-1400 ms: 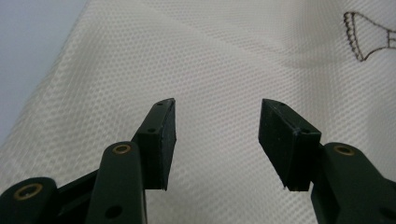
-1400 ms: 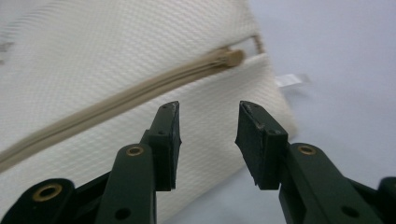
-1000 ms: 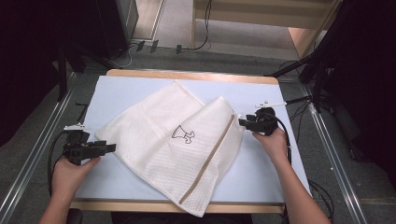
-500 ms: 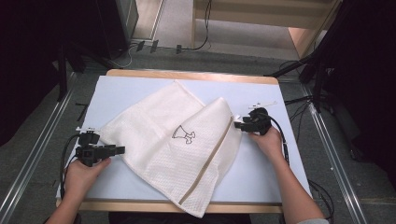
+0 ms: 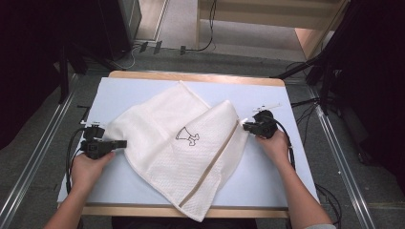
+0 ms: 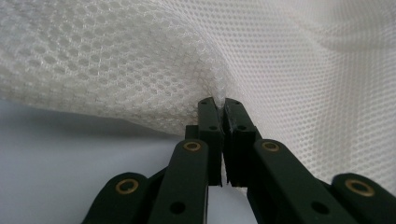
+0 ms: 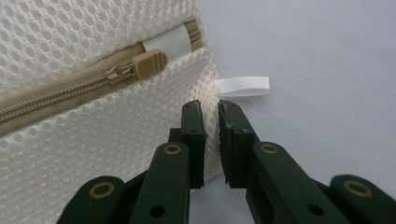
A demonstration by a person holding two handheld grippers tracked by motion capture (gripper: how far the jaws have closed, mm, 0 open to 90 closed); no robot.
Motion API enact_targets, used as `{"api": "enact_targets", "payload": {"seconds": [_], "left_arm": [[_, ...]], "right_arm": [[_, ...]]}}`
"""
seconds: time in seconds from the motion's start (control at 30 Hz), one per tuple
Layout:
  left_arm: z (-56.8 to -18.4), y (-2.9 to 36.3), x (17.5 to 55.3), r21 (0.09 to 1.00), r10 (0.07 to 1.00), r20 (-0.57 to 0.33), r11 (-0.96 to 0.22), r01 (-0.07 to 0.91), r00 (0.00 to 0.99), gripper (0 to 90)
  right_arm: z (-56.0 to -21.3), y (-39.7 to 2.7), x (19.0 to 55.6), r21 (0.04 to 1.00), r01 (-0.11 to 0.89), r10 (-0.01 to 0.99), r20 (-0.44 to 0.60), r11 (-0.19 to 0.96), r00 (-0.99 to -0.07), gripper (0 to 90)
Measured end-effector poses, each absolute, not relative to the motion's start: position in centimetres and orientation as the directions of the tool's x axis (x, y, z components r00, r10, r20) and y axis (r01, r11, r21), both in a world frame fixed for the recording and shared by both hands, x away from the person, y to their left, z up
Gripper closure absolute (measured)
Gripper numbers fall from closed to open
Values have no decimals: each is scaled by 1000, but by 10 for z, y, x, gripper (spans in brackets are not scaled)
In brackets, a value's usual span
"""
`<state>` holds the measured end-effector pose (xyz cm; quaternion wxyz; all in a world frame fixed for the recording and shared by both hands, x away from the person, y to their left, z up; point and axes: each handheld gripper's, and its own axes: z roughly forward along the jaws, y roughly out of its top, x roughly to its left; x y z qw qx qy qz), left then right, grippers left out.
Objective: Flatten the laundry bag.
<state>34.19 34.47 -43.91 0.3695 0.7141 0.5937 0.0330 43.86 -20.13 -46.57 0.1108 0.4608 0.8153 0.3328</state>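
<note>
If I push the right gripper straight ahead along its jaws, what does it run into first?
The right gripper is already clamped on the mesh bag's edge, so it meets more mesh at once. Just ahead lie the bag's corner and a small white tag, then probably bare table.

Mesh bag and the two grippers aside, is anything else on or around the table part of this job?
In the job:
mesh bag
left gripper, shut on the bag's edge
right gripper, closing on the bag's corner by the zipper pull

Lying about:
white label tab
floor cables
</note>
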Motion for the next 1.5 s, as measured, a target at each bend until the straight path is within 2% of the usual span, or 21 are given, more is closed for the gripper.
{"api": "enact_targets", "payload": {"seconds": [0.47, 0.77, 1.03, 1.1, 1.17, 1.23, 1.4, 1.5], "left_arm": [[-434, 363, 413, 625, 862, -403, 14, 780, 307, 884], [-436, 363, 436, 616, 868, -387, -6, 788, 310, 875], [-437, 362, 446, 612, 874, -376, -14, 791, 307, 861], [-438, 363, 445, 607, 874, -383, -6, 795, 299, 819], [-439, 364, 443, 598, 874, -387, -5, 801, 294, 708], [-437, 363, 439, 599, 881, -367, -21, 801, 297, 610], [-428, 364, 421, 616, 892, -349, -13, 788, 288, 510], [-423, 363, 406, 624, 900, -328, -22, 781, 288, 490]], "right_arm": [[-447, -211, 394, 655, 680, 811, 173, 329, -559, 826], [-452, -205, 348, 628, 680, 775, 186, 379, -604, 832], [-459, -198, 323, 601, 683, 746, 205, 415, -633, 838], [-458, -200, 322, 601, 680, 741, 204, 421, -640, 798], [-454, -205, 324, 632, 665, 740, 208, 398, -640, 716], [-449, -210, 326, 667, 646, 742, 204, 372, -639, 671], [-443, -212, 338, 705, 625, 750, 202, 335, -630, 630], [-442, -206, 348, 719, 615, 748, 202, 326, -632, 597]]}}
